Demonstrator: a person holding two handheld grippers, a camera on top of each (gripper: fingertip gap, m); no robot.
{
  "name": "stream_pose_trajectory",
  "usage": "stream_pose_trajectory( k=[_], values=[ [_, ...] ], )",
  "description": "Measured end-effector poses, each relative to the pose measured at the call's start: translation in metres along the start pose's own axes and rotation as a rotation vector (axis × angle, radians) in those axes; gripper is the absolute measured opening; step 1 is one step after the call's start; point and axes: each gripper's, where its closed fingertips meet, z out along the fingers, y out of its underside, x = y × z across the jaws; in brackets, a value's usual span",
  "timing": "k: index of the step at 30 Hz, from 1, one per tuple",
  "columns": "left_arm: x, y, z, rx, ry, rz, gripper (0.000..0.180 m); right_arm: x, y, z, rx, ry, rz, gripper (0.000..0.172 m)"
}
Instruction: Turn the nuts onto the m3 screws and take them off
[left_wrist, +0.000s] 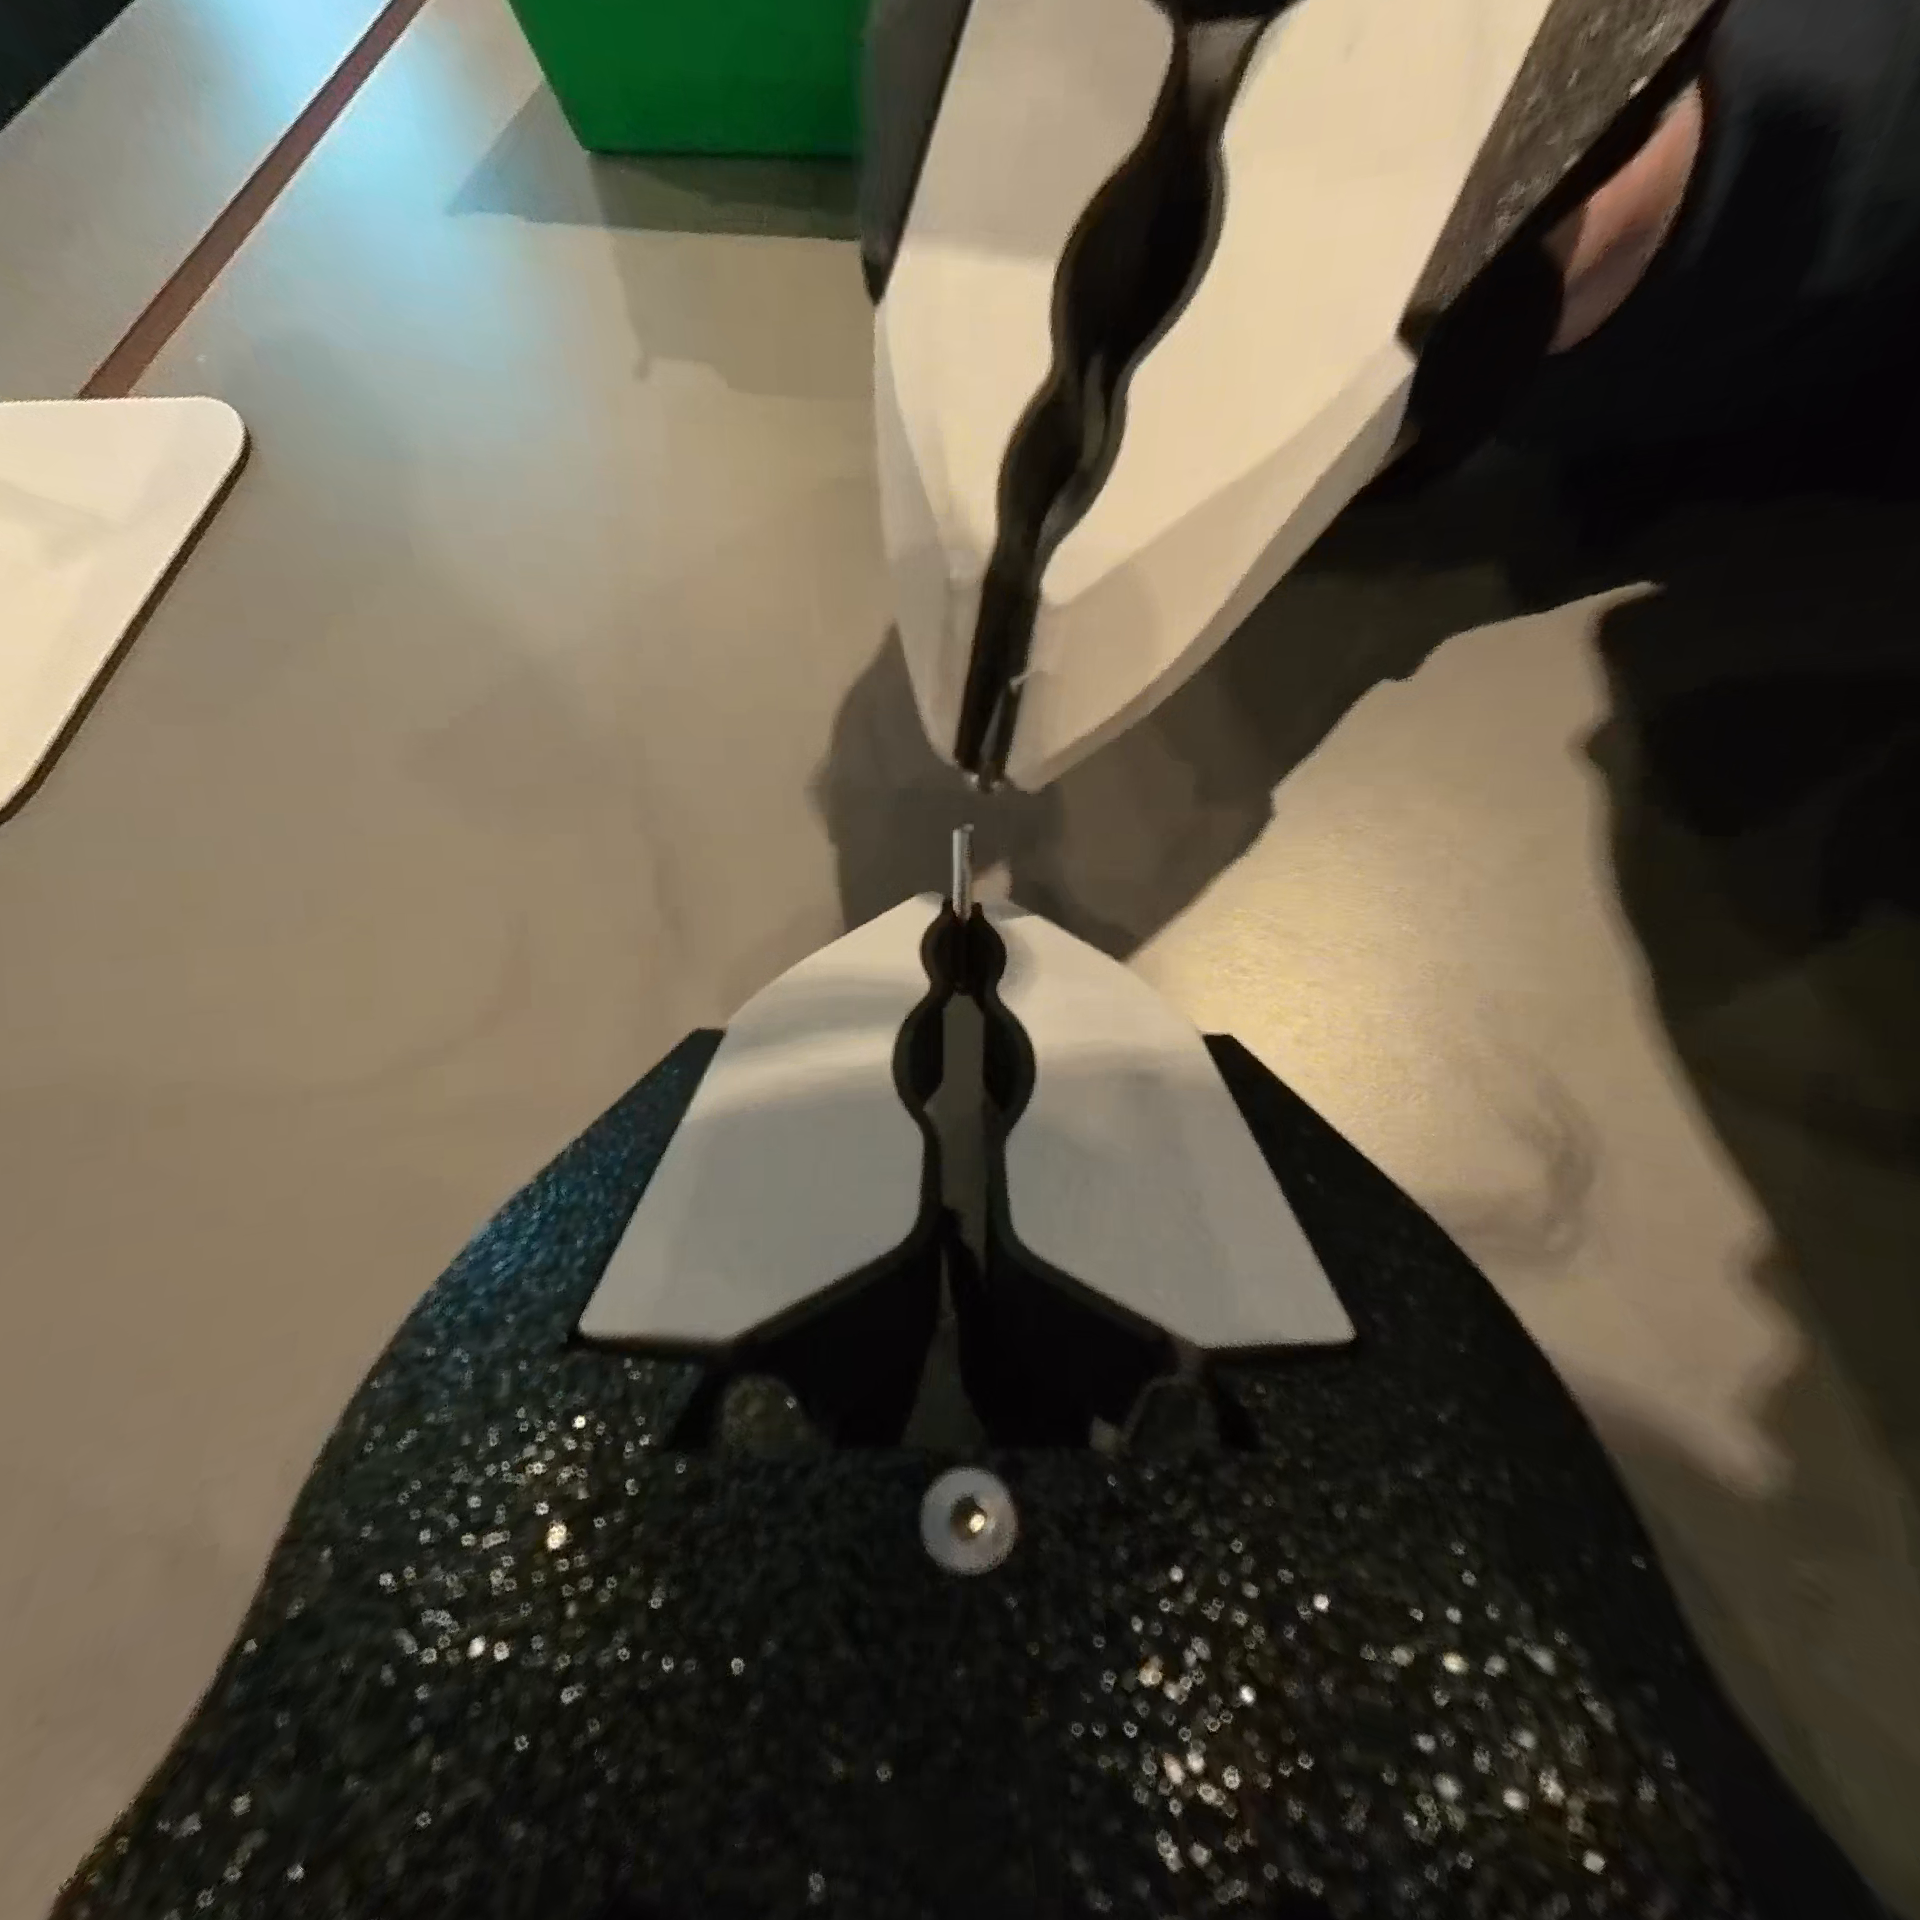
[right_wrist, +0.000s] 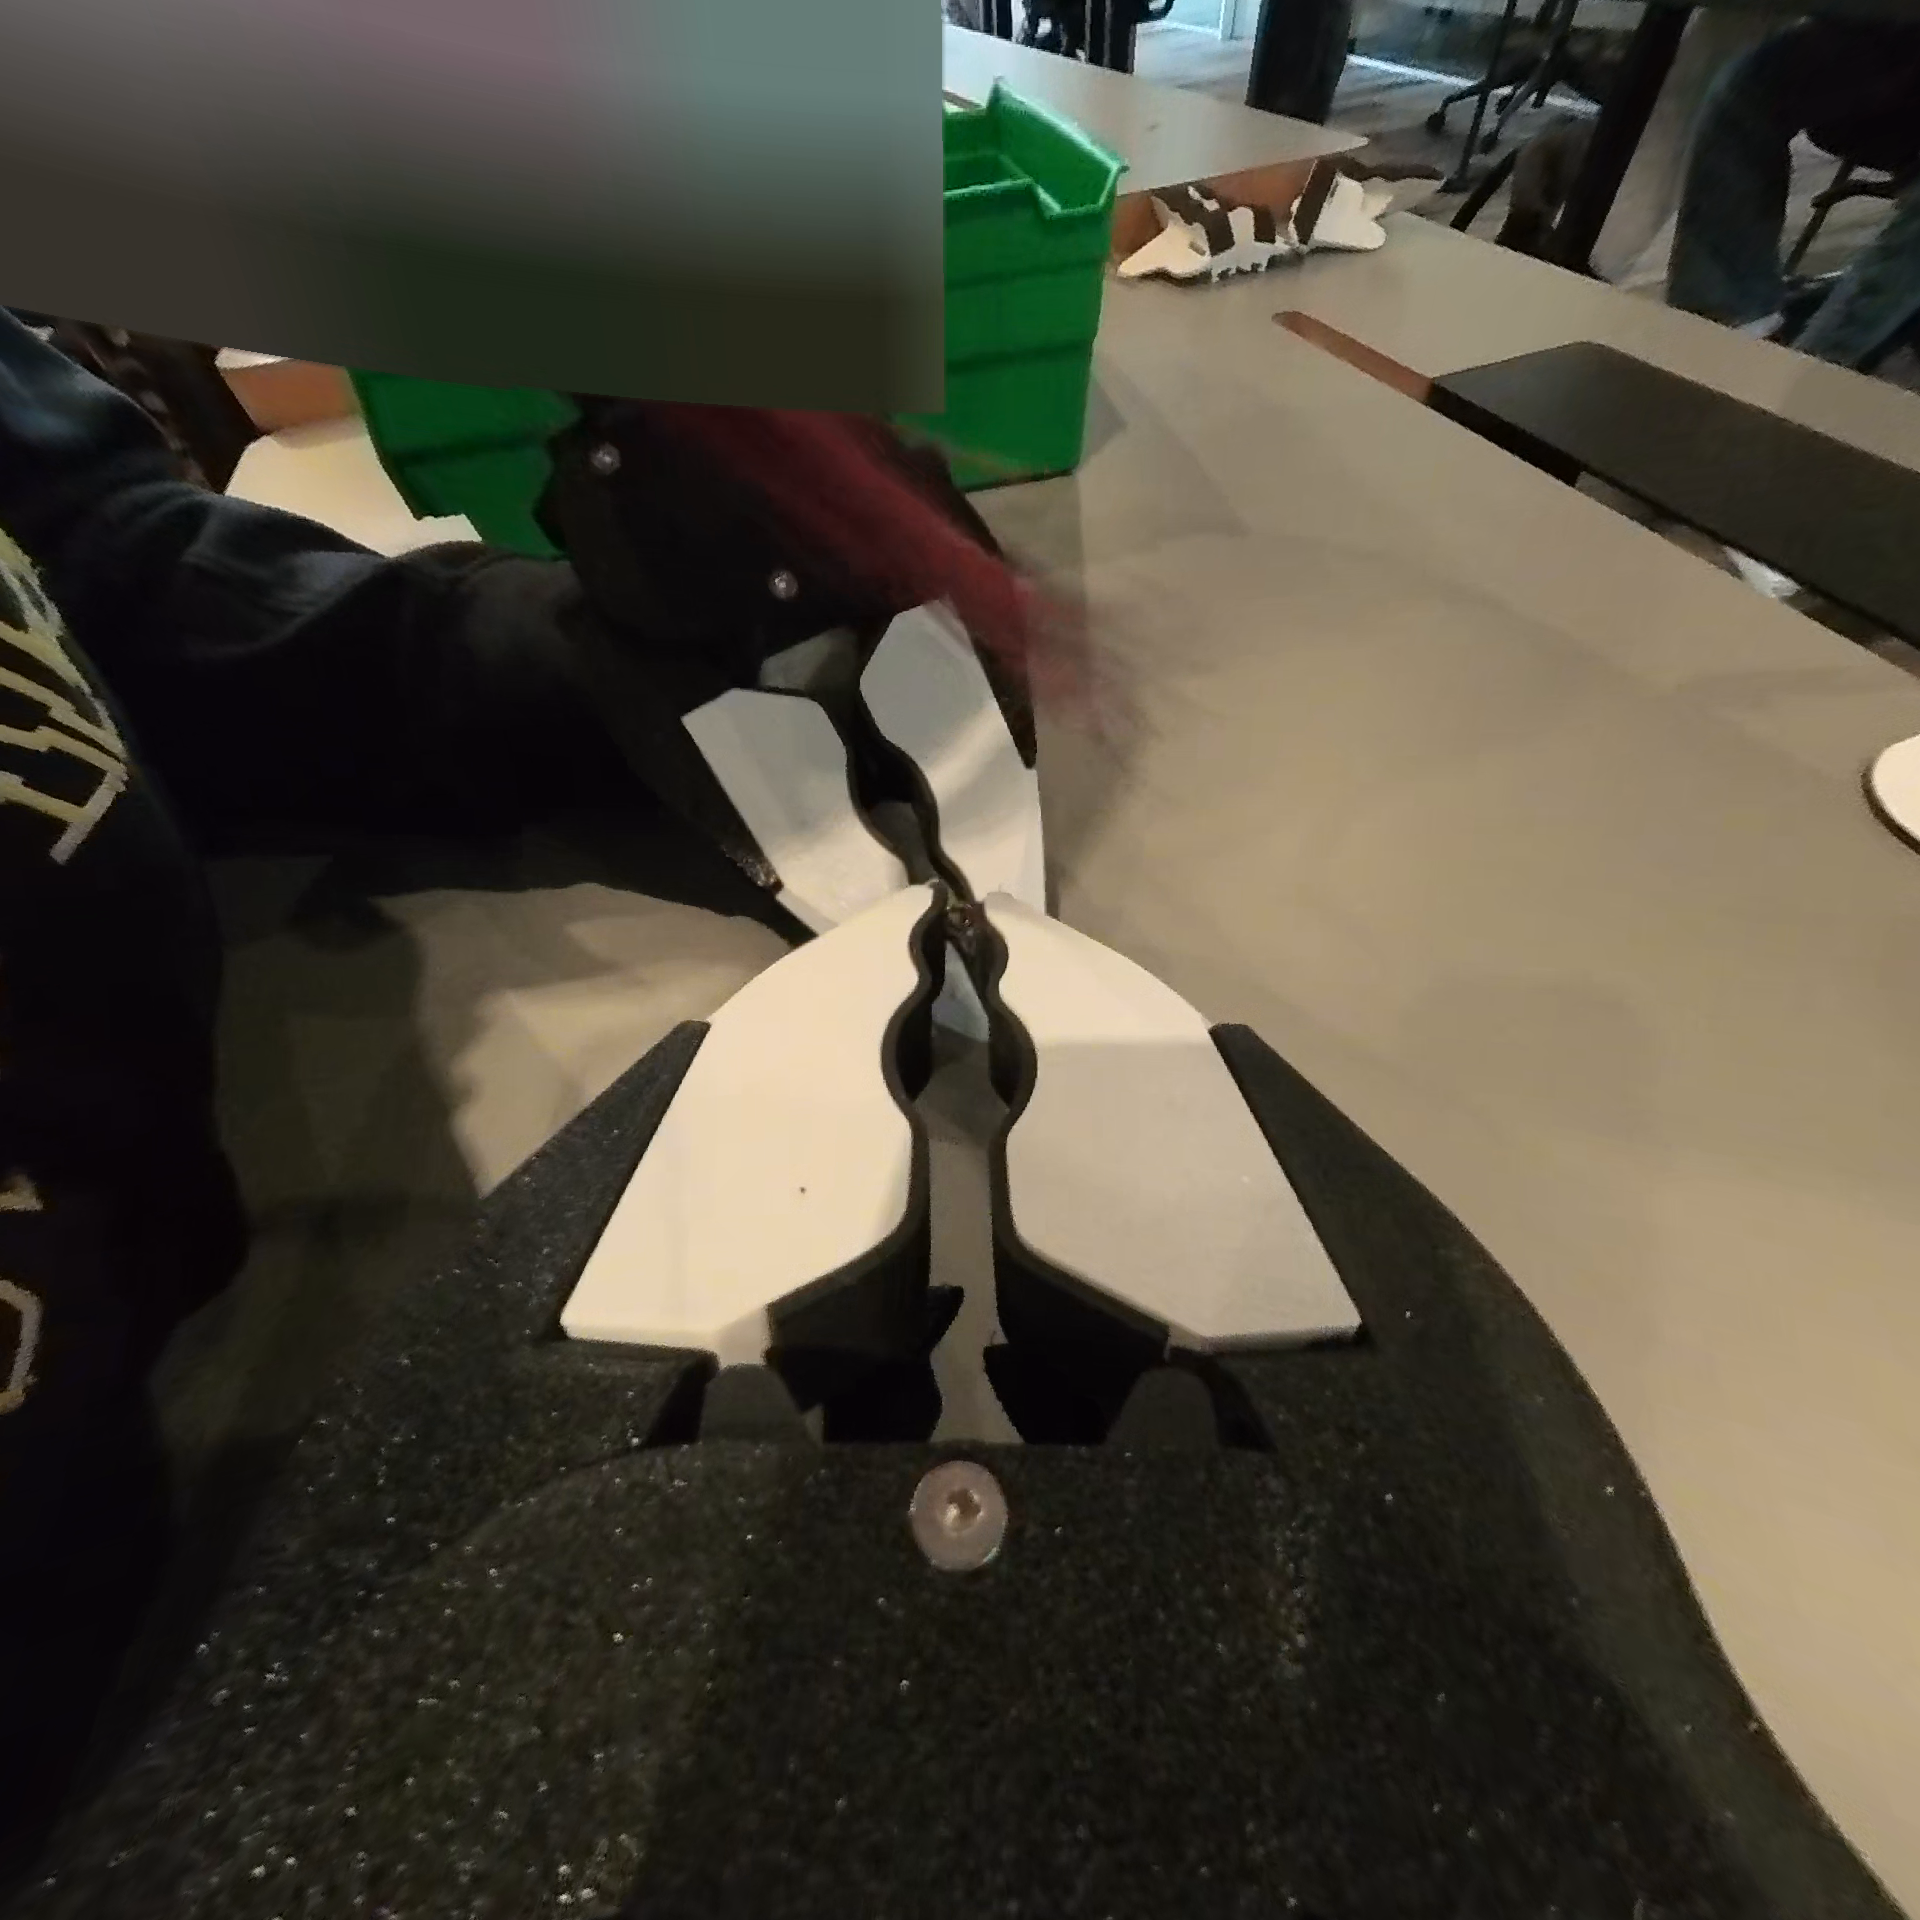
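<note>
Your bench carries everything: a broad grey top with a green bin towards its far side and a pale, round-cornered board at its left edge. Both sit well clear of the work, which you hold up in the air above the bare middle of the bench, probably so that neither tool fouls the surface while you turn.

Your left claw is closed to a narrow slit at its tips, pinching the m3 screw by its lower end. That leaves the thin, bright metal shank sticking straight out ahead of the fingertips, its free end bare and open to the nut.

Your right claw comes in from the far side, tip to tip with the left one and nearly in line with it. It is closed too, on a small dark metallic piece, most likely the nut, too small and blurred for its shape to be read. It is held at the very tips, I judge so that its hole faces the screw end.

Screw tip and nut are just apart, not yet engaged. No nut shows on the screw's shank.
</note>
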Motion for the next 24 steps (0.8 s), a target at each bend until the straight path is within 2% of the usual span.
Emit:
stream_pose_trajectory(
  k=[1, 24],
  values=[
    [0.0023, 0.0000, 0.0000, 0.001, 0.016, 0.007, 0.001, -0.0005, 0.0004, 0.0007, 0.000, -0.004, 0.003, 0.004],
    [0.0069, -0.0010, -0.0005, 0.009, 0.055, 0.011, 0.001, -0.0037, 0.0071, 0.0021, -0.016, -0.044, -0.003, 0.004]
  ],
)
